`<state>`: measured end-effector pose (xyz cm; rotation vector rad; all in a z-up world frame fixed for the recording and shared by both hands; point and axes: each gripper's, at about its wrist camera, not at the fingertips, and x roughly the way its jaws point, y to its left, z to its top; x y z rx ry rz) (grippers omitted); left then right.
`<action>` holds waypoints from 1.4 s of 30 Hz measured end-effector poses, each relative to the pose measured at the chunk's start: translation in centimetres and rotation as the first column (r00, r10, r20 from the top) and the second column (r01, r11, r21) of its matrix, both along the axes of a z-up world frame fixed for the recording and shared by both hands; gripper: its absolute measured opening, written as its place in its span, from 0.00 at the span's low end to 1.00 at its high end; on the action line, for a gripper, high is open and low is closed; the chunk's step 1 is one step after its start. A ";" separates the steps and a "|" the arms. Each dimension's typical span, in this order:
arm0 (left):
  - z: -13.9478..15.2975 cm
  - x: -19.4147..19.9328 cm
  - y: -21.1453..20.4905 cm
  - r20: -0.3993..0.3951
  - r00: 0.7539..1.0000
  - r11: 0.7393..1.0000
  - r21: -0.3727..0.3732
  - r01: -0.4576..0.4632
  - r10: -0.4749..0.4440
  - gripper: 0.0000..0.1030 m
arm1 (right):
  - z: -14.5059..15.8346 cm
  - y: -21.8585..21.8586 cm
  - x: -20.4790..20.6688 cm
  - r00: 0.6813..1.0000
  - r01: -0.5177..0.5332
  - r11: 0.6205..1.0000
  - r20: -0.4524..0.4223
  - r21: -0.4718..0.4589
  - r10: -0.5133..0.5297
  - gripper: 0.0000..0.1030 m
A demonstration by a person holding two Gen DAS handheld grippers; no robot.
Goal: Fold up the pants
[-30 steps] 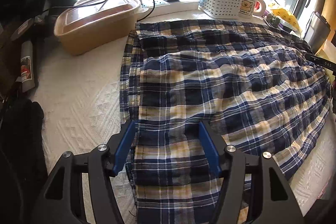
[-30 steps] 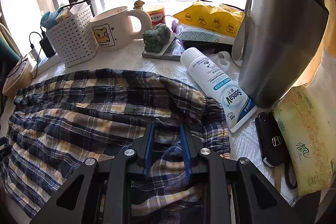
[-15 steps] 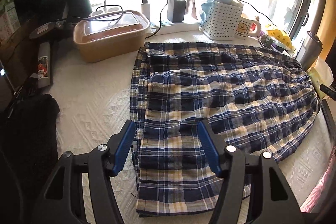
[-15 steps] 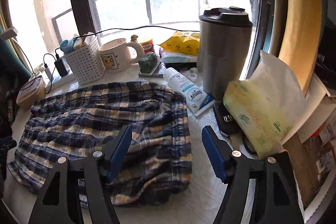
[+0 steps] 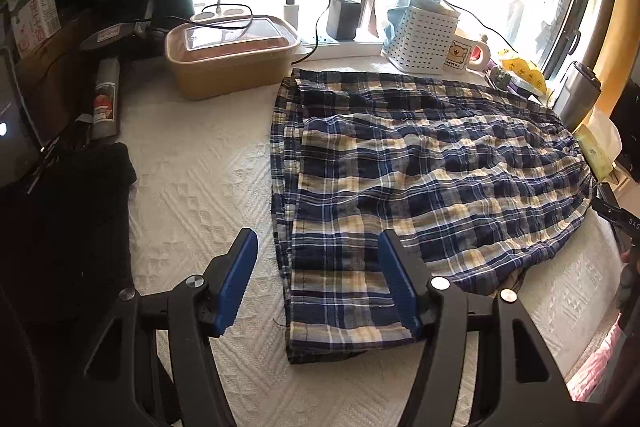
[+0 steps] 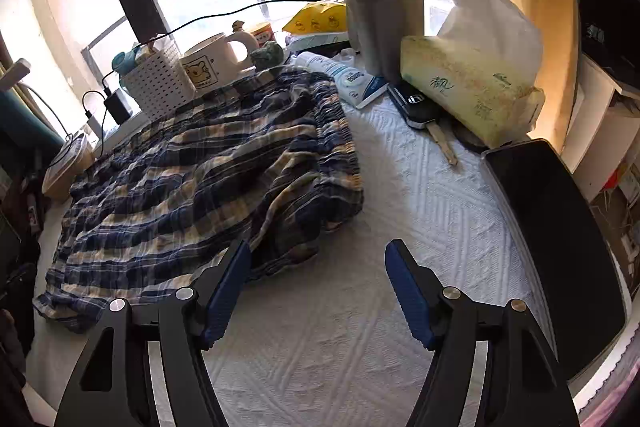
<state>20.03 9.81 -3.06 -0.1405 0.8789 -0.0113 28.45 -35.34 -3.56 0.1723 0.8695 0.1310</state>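
Note:
The blue and yellow plaid pants lie folded lengthwise on the white textured tablecloth. My left gripper hangs open above their hem end, with nothing between its blue pads. In the right wrist view the pants are bunched at the left, their gathered waistband towards me. My right gripper stands open over bare tablecloth just right of that waistband. Its left finger is level with the cloth's edge and holds nothing.
A tan lidded box, a white basket and a mug line the window side. Dark fabric lies at the left. A steel tumbler, tissue pack, tube, car key and black tray crowd the right.
My right gripper let go of the waistband, opened wide and drew back to the right off the pants. My left gripper, open throughout, pulled back and rose from the hem end.

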 end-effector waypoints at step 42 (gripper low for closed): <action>-0.4 -1.5 6.1 0.011 0.994 0.991 -0.073 -0.112 0.113 0.61 | 2.0 2.4 7.2 0.993 0.092 0.964 0.051 0.249 -0.108 0.19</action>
